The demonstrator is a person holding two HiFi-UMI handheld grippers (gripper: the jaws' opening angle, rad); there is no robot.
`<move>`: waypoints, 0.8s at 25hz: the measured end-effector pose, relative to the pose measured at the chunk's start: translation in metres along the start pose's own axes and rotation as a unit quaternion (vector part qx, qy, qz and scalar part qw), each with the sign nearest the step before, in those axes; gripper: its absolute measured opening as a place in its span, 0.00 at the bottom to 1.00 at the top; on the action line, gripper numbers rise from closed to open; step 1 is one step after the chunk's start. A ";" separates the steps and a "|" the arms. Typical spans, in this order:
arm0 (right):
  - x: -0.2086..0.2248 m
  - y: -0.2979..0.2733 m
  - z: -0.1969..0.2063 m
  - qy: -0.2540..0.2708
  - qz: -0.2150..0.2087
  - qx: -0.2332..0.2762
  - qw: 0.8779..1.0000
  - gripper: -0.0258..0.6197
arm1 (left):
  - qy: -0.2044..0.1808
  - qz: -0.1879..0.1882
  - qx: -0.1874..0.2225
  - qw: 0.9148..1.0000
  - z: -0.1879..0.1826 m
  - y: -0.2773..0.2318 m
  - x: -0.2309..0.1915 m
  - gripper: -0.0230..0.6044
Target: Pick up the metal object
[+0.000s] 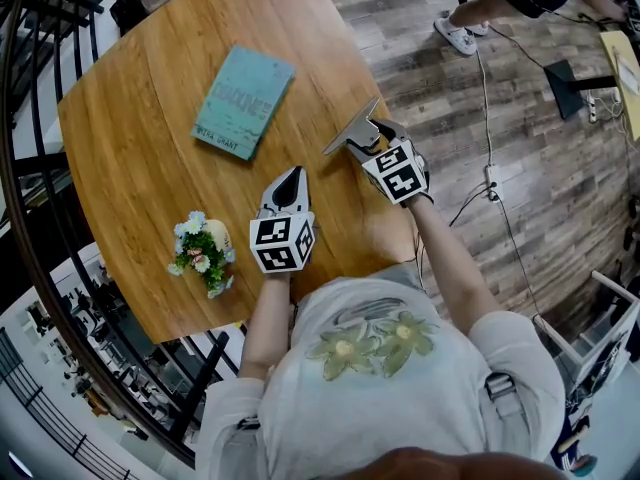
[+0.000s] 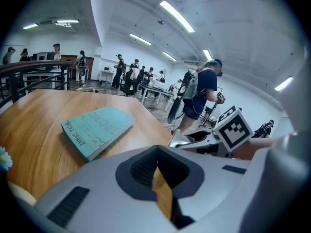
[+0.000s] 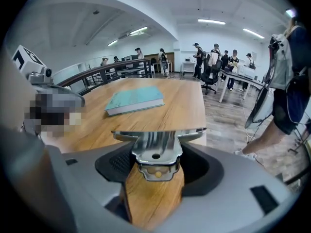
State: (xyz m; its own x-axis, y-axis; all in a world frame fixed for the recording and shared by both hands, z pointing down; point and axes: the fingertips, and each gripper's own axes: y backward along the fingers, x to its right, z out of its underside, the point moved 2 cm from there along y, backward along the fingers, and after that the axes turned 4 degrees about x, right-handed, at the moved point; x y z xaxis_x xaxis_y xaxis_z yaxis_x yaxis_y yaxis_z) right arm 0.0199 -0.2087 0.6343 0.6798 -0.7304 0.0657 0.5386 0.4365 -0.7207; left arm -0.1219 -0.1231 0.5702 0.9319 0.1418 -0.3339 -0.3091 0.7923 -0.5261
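Observation:
The metal object (image 1: 348, 130) is a shiny clip with a wide flat blade. It is pinched at its narrow end in my right gripper (image 1: 364, 143), over the right side of the round wooden table (image 1: 130, 118). In the right gripper view the metal object (image 3: 155, 147) fills the space between the jaws of my right gripper (image 3: 155, 165), with its blade pointing away from me. My left gripper (image 1: 290, 175) hovers over the table's near middle, shut with nothing in it. In the left gripper view its jaws meet at my left gripper (image 2: 156, 154).
A teal book (image 1: 243, 101) lies flat in the middle of the table, left of the metal object. A small pot of flowers (image 1: 204, 251) stands near the table's front left edge. A black railing (image 1: 30, 188) curves round the left side. A cable (image 1: 487, 128) runs across the wooden floor on the right.

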 end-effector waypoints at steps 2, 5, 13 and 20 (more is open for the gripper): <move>-0.002 0.005 -0.003 -0.002 -0.001 0.005 1.000 0.48 | -0.001 0.000 0.002 1.000 -0.001 0.002 0.001 0.06; -0.004 0.013 -0.007 -0.004 0.000 0.013 1.000 0.48 | -0.003 0.000 0.006 1.000 -0.004 0.006 0.003 0.06; -0.005 0.041 -0.028 0.006 0.000 0.046 0.999 0.48 | -0.013 -0.005 0.025 1.000 -0.019 0.017 0.003 0.06; -0.011 0.065 -0.043 0.012 0.002 0.068 0.998 0.48 | -0.019 0.001 0.041 0.999 -0.028 0.029 0.013 0.06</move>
State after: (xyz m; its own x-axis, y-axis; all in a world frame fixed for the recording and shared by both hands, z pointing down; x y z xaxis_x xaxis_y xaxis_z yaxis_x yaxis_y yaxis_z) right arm 0.0265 -0.1950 0.5567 0.6705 -0.7406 0.0446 0.5994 0.5053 -0.6208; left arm -0.1240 -0.1144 0.5288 0.9382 0.1646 -0.3045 -0.2960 0.8376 -0.4591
